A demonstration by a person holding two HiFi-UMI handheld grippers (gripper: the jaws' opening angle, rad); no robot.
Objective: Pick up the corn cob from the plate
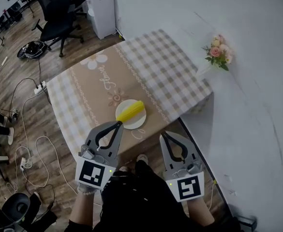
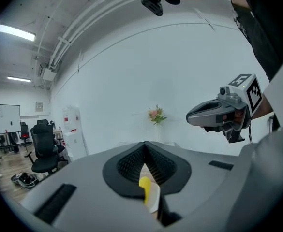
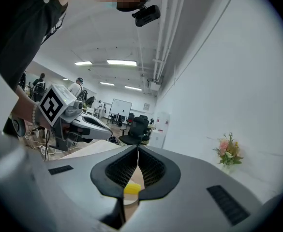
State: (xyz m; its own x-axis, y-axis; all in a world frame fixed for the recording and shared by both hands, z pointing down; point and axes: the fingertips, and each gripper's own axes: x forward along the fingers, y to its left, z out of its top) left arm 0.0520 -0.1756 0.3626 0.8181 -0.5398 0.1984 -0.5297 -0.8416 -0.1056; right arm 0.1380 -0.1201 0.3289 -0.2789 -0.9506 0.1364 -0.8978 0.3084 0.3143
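Note:
A yellow corn cob [image 1: 131, 111] lies across a small white plate [image 1: 137, 122] near the front edge of the table [image 1: 156, 62], on its brown runner. My left gripper [image 1: 119, 124] is shut and empty, its tip just short of the plate's near left rim. My right gripper [image 1: 162, 135] is also shut and empty, off the table's front edge to the right of the plate. Below the closed jaws of the left gripper [image 2: 144, 143] in its own view I see the cob [image 2: 144, 185] and plate [image 2: 154, 197]. The right gripper [image 3: 138, 148] view shows the cob [image 3: 131, 189] the same way.
A checked cloth covers the table. Pink flowers [image 1: 217, 51] sit by the white wall on the right. An office chair [image 1: 59, 13], a white cabinet [image 1: 100, 8], a power strip [image 1: 38, 87] and cables lie on the wood floor at left.

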